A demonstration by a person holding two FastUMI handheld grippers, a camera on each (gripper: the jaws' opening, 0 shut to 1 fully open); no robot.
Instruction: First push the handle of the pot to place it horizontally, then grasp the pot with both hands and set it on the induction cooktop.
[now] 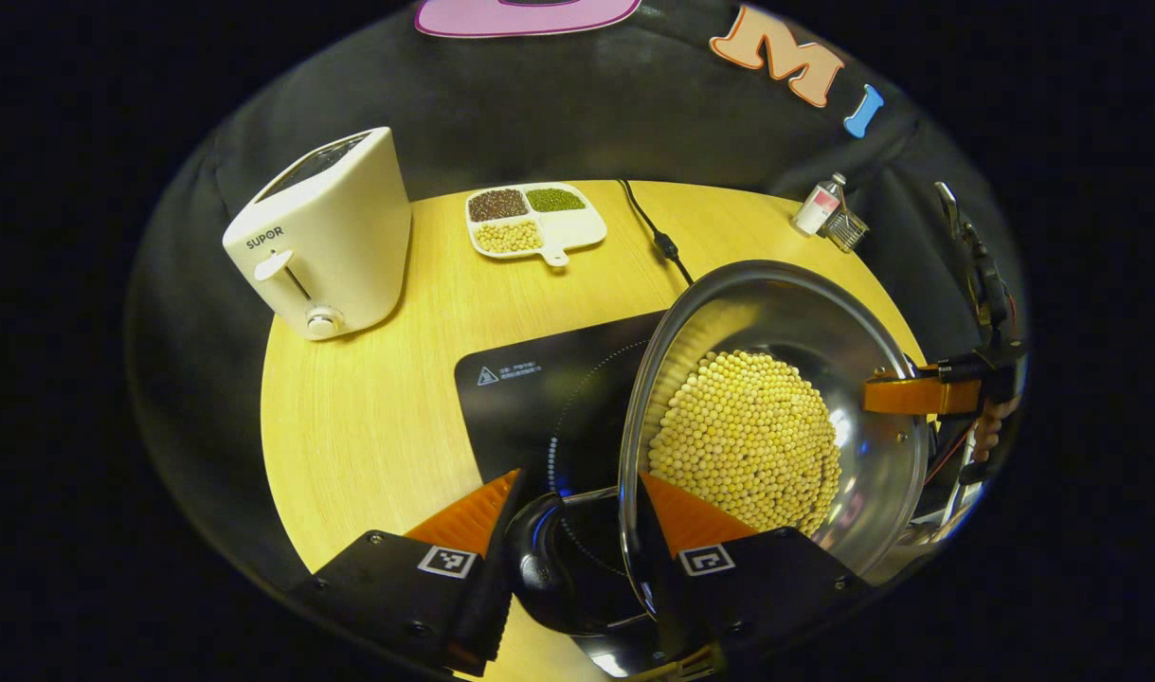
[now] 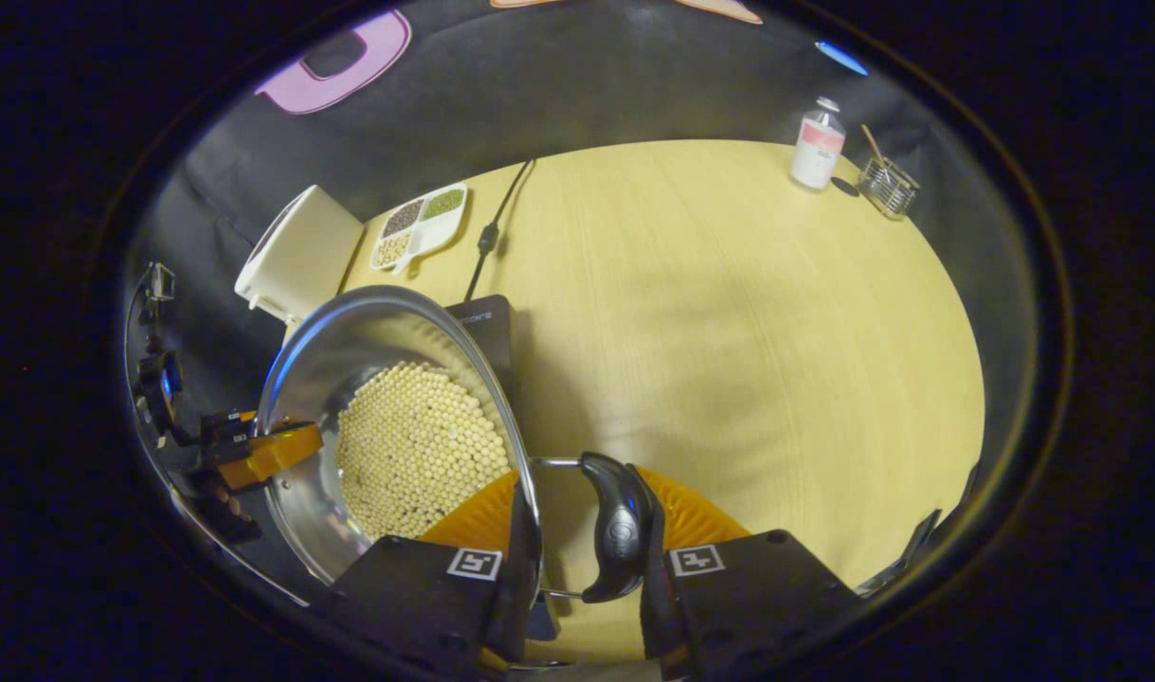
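Pale wood covers the round table (image 2: 729, 313), ringed by black cloth; a white toaster (image 1: 326, 237) stands at the far left, a divided dish (image 1: 532, 220) of beans beside it, and a black cable (image 1: 655, 232) runs back from the cooktop (image 1: 539, 398); a small bottle (image 2: 817, 144) and a wire holder (image 2: 888, 187) sit near the far edge. Steel gleams on the pot (image 1: 776, 417), heaped with yellow beans and held tilted above the cooktop's right part. Each side has a black handle; the left gripper (image 1: 577, 530) has the rim and one handle (image 1: 539, 554) between its fingers, and the right gripper (image 2: 582, 545) likewise holds the other handle (image 2: 620, 526); both look clamped on. Whether the pot's base touches the cooktop is hidden; the holder's contents are too small to make out.
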